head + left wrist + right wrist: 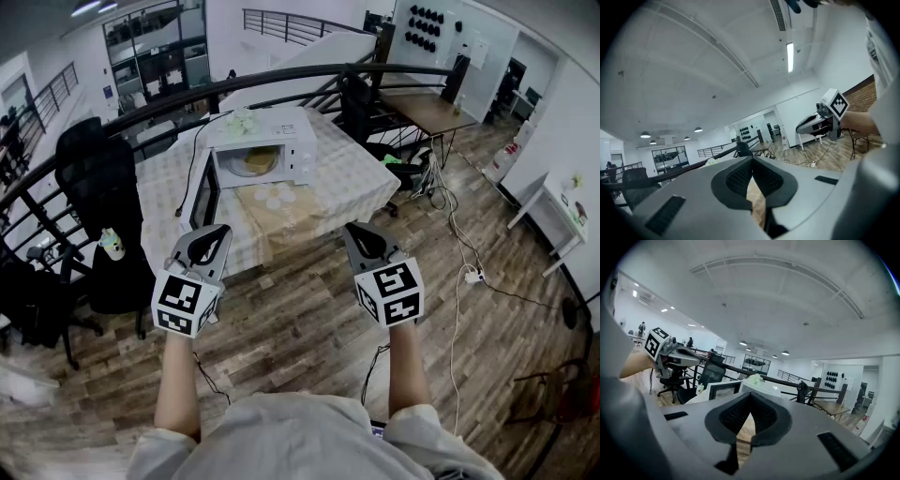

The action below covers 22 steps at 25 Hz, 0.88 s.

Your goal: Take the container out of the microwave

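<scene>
A white microwave (265, 141) stands on the cloth-covered table (361, 178), its door (204, 195) swung open to the left. Inside it sits a round yellowish container (254, 161). Both grippers hover over the wooden floor, short of the table's near edge. My left gripper (212, 233) (752, 160) is shut with nothing in it. My right gripper (360, 231) (750, 397) is shut and empty too. The right gripper view shows the microwave (761, 386) and its door (723, 390) beyond the jaws. The left gripper view does not show the container.
A tan mat (281, 208) with small white pieces lies in front of the microwave. A black office chair (97, 178) stands left of the table. A curved black railing (309, 75) runs behind. Cables (459, 253) trail across the floor at the right.
</scene>
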Available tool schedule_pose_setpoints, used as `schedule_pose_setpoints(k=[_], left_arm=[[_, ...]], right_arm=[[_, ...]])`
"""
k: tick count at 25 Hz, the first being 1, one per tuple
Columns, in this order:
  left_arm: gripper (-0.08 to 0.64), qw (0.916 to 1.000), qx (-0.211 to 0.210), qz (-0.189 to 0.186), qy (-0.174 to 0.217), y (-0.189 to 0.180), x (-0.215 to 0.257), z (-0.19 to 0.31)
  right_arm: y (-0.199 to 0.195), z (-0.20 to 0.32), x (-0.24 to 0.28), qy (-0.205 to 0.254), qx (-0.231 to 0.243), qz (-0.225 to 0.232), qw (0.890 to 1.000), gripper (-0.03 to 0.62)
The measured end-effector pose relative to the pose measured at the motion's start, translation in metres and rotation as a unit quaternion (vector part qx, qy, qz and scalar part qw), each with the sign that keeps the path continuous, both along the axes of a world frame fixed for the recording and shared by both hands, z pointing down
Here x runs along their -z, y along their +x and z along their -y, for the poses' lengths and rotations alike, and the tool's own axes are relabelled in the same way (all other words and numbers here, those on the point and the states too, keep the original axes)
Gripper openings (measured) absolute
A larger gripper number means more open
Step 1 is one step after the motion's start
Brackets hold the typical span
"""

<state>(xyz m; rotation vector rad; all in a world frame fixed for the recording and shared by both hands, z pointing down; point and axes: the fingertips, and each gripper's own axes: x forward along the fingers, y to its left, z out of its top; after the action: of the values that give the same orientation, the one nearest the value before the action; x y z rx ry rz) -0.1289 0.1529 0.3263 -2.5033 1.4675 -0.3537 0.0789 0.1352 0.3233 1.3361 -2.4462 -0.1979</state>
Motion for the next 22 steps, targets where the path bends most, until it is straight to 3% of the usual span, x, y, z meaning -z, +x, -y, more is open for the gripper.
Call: schedule_pose_setpoints(k=[3,7,11,17,22], left_arm=[[0.012,1.0000,0.005,-0.002,0.001,0.010,-0.001,0.003],[0.012,0.9994,-0.012,-0.034,-0.001,0.028,0.000,0.003],[0.012,0.9998,-0.005,-0.019,-0.001,0.038,-0.002,0.017],[0.012,0.9998,0.008,-0.014,-0.008,0.038,-0.019,0.066],[0.012,0.9997,0.009,-0.018,-0.011,0.024,-0.033,0.135]], right_arm=[[0.010,0.006,0.000,0.007,0.004,0.008,1.000,0.014],[0.027,0.012,0.001,0.007,0.009,0.041,0.999,0.014],[0.032,0.026,0.002,0.000,0.031,0.070,0.997,0.014],[0.027,0.075,-0.016,-0.016,0.047,0.064,0.997,0.013],[0.015,0.135,-0.030,-0.028,0.051,0.045,0.997,0.012]])
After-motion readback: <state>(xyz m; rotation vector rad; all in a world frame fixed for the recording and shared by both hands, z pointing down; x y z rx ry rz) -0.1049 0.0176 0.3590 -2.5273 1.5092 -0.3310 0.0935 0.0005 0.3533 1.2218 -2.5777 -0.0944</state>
